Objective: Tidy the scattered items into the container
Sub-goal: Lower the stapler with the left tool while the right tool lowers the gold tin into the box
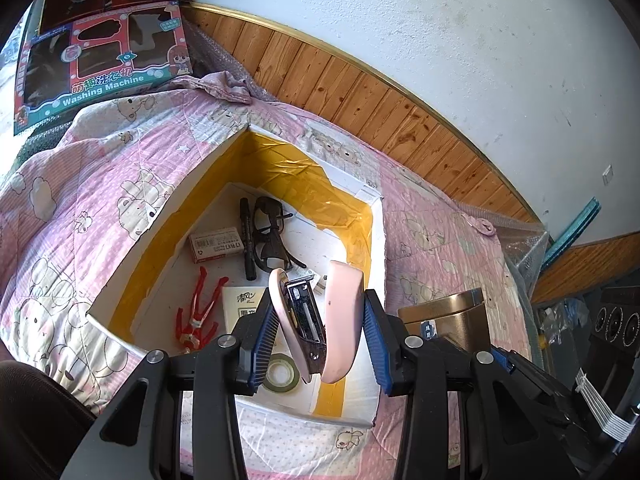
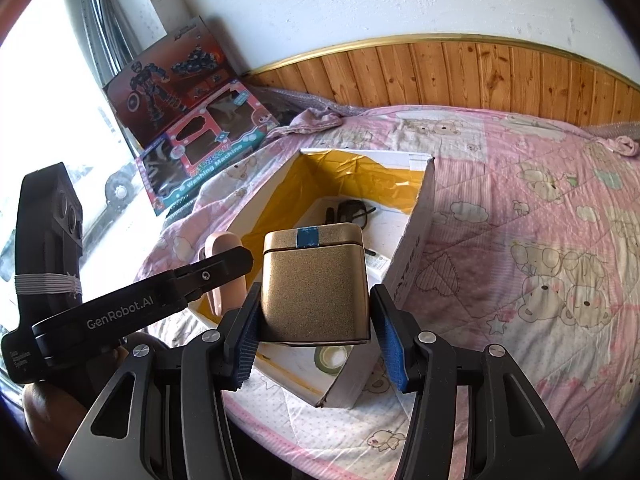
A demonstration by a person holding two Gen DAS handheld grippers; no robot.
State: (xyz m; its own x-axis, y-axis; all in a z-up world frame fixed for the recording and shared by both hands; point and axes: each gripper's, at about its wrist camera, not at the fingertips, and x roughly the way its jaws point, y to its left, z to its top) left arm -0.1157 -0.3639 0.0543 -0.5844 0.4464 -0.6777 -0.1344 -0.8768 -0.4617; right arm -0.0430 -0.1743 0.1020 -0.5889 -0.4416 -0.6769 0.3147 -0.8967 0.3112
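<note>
Left wrist: left gripper (image 1: 318, 330) fingers clamped on pink stapler (image 1: 316, 320), stapler hinged open, held over white box (image 1: 152, 224) with yellow tape lining. Inside box: glasses (image 1: 272, 236), black marker (image 1: 246, 240), staple pack (image 1: 218, 246), red figure (image 1: 198, 312), tape roll (image 1: 282, 372). Box sits on pink quilt (image 1: 92, 208).

Right wrist: right gripper (image 2: 316, 338) fingers apart, left pad touching gold tin (image 2: 314, 288), right pad just clear. Tin over box's near corner. Left gripper beside it with stapler.
</note>
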